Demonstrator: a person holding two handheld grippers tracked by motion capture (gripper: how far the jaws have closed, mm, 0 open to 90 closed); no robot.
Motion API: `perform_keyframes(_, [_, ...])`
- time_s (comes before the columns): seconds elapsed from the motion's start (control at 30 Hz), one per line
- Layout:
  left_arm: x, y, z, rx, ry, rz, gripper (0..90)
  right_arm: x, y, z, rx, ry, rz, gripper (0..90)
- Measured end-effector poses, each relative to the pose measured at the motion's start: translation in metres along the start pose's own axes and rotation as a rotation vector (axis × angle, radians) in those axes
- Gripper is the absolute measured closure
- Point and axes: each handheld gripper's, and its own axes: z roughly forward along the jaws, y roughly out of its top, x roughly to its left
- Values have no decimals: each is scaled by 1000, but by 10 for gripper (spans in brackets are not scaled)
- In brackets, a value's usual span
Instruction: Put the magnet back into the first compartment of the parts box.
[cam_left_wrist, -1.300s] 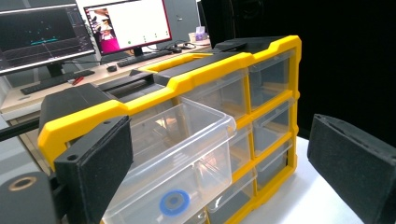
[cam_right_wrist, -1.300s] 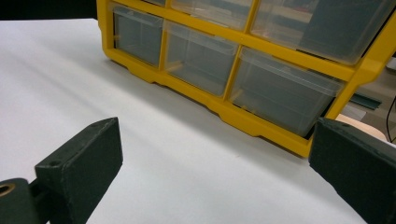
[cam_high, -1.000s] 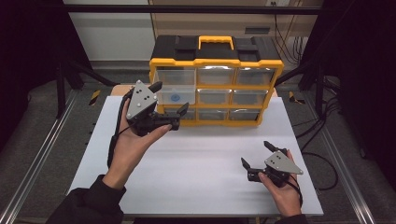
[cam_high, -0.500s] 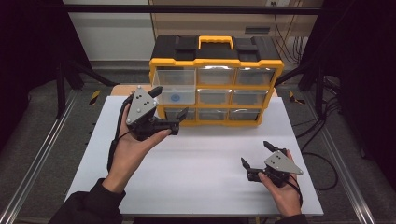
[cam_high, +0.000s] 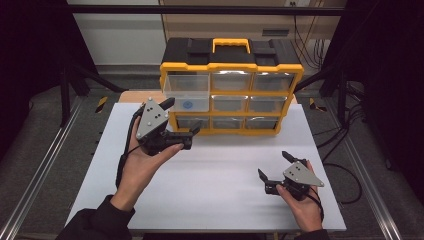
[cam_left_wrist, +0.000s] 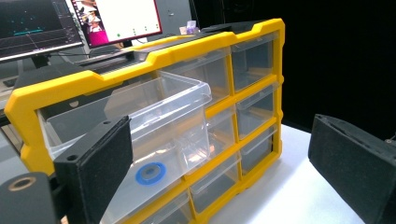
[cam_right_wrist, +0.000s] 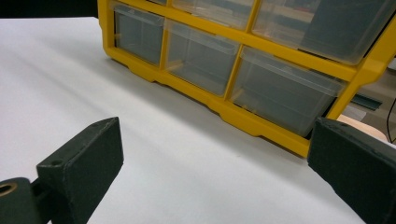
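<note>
A yellow and black organizer (cam_high: 231, 67) with clear drawers stands at the back of the white table (cam_high: 215, 175). Its top-left drawer (cam_high: 187, 92) is pulled out, and a blue ring (cam_high: 187, 105) lies inside it. My left gripper (cam_high: 181, 117) is open just in front of and below that drawer, apart from it. In the left gripper view the drawer (cam_left_wrist: 154, 135) and the ring (cam_left_wrist: 151, 172) sit between and beyond the wide jaws of the left gripper (cam_left_wrist: 224, 172). My right gripper (cam_high: 272, 164) rests open near the front right, empty. The right gripper (cam_right_wrist: 219, 163) faces the organizer's bottom row (cam_right_wrist: 201, 56).
The other drawers (cam_high: 252, 102) are pushed in. A black handle with a yellow grip (cam_high: 231, 45) tops the organizer. Metal rails (cam_high: 30, 170) run along both sides of the table. Monitors (cam_left_wrist: 79, 21) stand behind the organizer in the left gripper view.
My left gripper has drawn back a little toward the person, away from the pulled-out drawer. The right gripper has not moved.
</note>
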Motion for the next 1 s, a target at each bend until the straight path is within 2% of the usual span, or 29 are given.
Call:
perform_keyframes(0.53, [-6,-13,1,3,2,-22,72,0,0,0,0,-1,0,38])
perform_keyframes(1.0, [-11,-27,2,26,-5,-29,79,0,0,0,2,0,-1,38])
